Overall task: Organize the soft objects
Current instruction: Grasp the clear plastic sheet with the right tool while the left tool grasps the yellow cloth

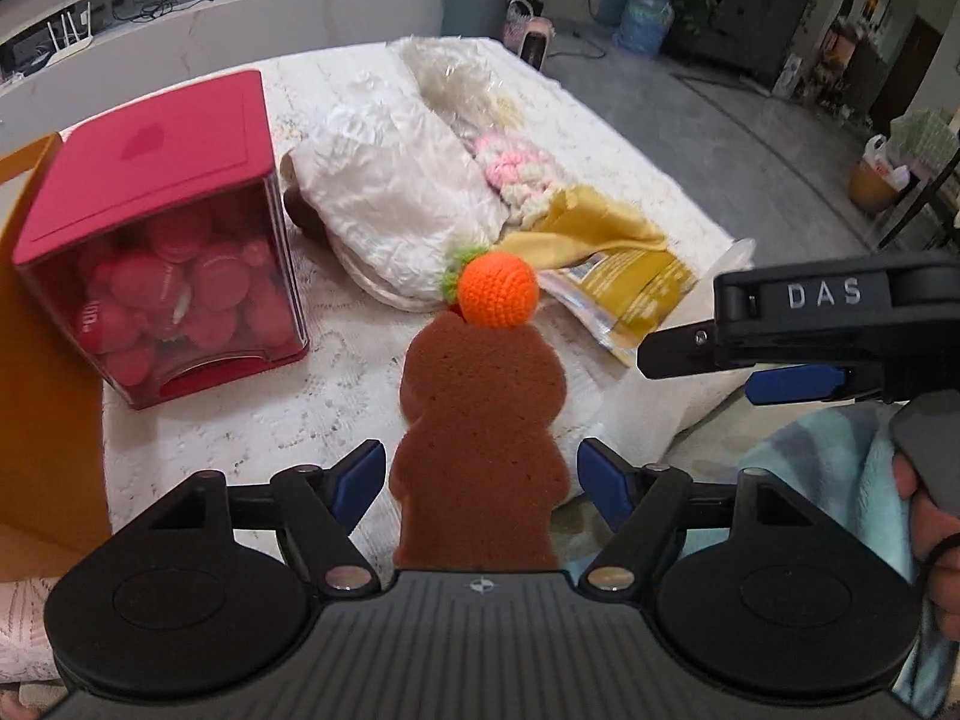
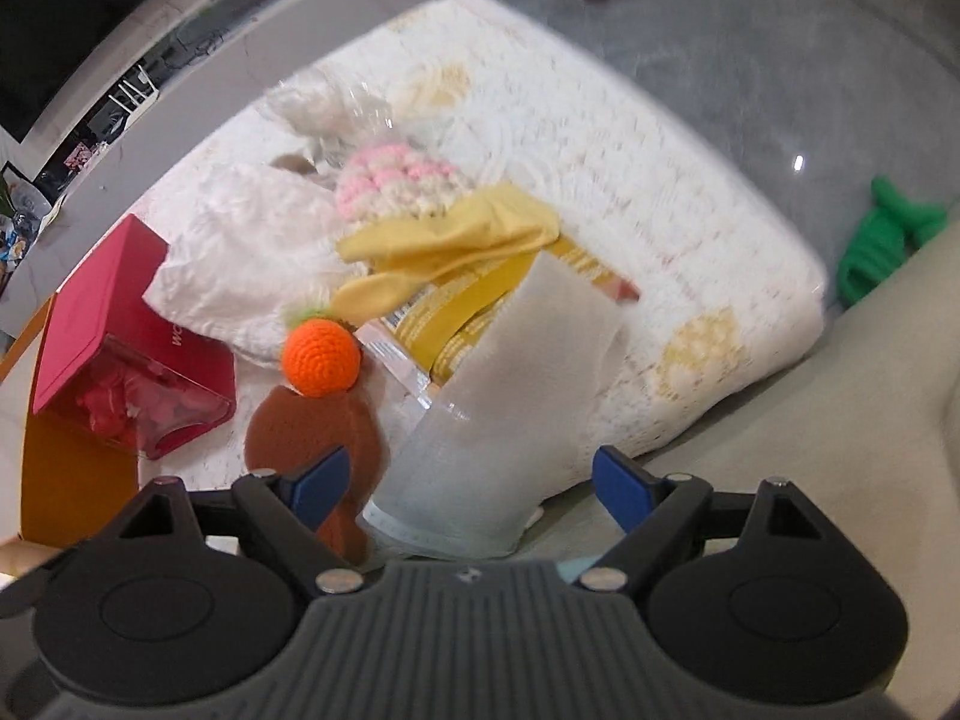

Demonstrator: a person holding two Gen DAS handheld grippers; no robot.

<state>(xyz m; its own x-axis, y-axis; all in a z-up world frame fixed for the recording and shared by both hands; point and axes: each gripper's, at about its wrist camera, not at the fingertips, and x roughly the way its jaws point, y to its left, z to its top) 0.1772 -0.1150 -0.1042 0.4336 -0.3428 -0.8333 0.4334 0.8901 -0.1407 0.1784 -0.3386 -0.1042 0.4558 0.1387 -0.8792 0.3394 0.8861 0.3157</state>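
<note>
Brown sponge [image 1: 480, 432], cut in a bear-like outline, lies on the white lace-covered table [image 1: 252, 414] directly between the spread blue pads of the left gripper [image 1: 480, 480], which stands open and touches nothing. An orange crochet ball [image 1: 497, 287] with a green tuft sits at the sponge's far end, touching it. Beyond the ball lie a crumpled white bag [image 1: 390, 192], a pink-and-cream crochet piece [image 1: 516, 165] and a yellow cloth [image 1: 594, 222] over a yellow packet [image 1: 636, 294]. Left of the sponge stands a red-lidded clear box [image 1: 162, 240] (full of red rounds). Right of the sponge, the right gripper [image 2: 465, 483] hangs open over a pale, translucent sheet [image 2: 510, 384] without clamping it.
</note>
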